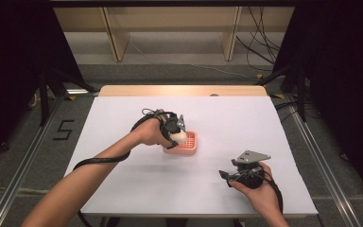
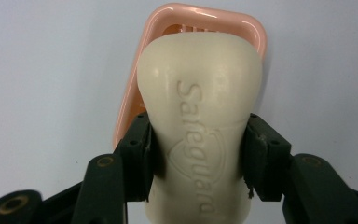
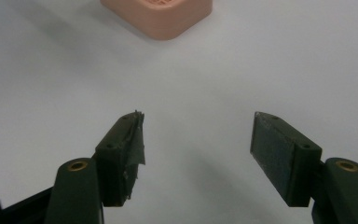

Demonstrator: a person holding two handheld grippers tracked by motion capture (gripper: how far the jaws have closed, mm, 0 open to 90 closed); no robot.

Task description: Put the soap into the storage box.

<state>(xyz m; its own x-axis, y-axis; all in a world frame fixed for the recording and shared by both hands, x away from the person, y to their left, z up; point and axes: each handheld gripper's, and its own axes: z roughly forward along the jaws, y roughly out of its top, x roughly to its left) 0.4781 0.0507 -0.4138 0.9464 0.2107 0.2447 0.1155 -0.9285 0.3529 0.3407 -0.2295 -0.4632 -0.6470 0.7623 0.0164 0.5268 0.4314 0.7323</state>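
Note:
A cream bar of soap [image 2: 200, 107] with raised lettering sits between the black jaws of my left gripper [image 2: 198, 158], which is shut on its sides. The soap [image 1: 179, 136] hangs just over the pink soap dish [image 1: 189, 144] near the middle of the white table; the pink soap dish [image 2: 130, 93] lies right beneath it in the left gripper view. My right gripper [image 1: 226, 176] rests low at the front right, jaws open with nothing between them [image 3: 196, 144]. The dish's near corner [image 3: 161, 16] lies ahead of it.
The white tabletop [image 1: 123, 161] lies bare around the dish. Wooden shelf legs [image 1: 116, 38] and loose cables [image 1: 260, 47] stand on the floor beyond the far edge. Black cables trail from both grippers along the forearms.

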